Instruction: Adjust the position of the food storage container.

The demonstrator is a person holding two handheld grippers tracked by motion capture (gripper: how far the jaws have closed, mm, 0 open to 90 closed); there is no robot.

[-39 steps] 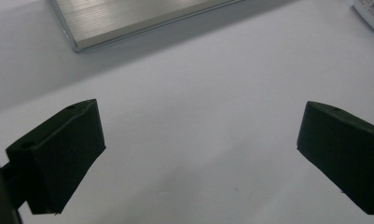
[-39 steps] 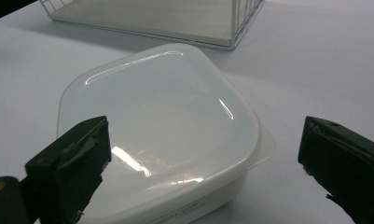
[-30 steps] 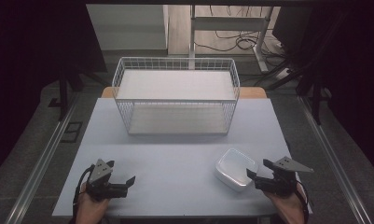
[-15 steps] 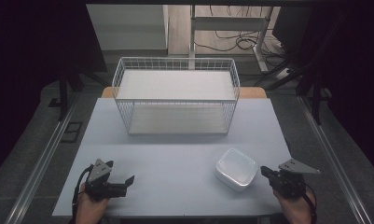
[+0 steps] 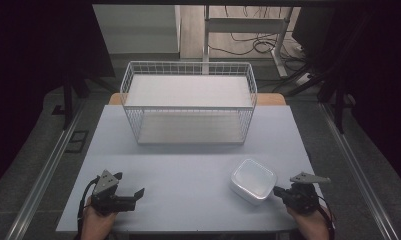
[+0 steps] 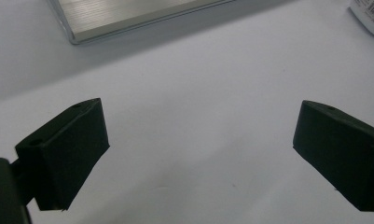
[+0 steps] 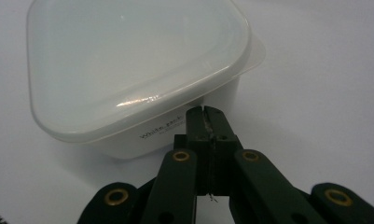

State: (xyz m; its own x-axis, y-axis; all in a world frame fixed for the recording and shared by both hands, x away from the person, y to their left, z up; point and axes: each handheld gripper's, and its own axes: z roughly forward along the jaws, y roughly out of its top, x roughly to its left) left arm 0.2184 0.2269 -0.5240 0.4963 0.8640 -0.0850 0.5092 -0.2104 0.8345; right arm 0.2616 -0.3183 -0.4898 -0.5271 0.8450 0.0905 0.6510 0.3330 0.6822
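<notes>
A white lidded plastic container (image 5: 253, 180) is seen resting on the pale surface (image 5: 188, 170), toward its near right part. In the right gripper view the container (image 7: 138, 79) is shown with a smooth, rounded-square translucent lid and small dark lettering on its side wall; the lettering cannot be read fully.

The right hand-held gripper (image 5: 279, 191) is held at the near right edge of the surface, just beside the container's near right corner. In its own view, the right hand-held gripper (image 7: 207, 122) is seen with its jaws brought fully together, nothing caught between them; the tips are pointed at the container's side wall just below the lid rim, and whether they touch the wall cannot be told. The jaws have just been closing.

The left hand-held gripper (image 5: 133, 193) is held at the near left part of the surface, well apart from the container. In its own view, the left hand-held gripper (image 6: 198, 154) is shown with its jaws spread wide over bare surface, nothing between them.

A white wire basket (image 5: 188, 102) is placed at the far middle of the surface, well apart from both hand-held grippers and from the container. A white panel is seen lying on its floor.
</notes>
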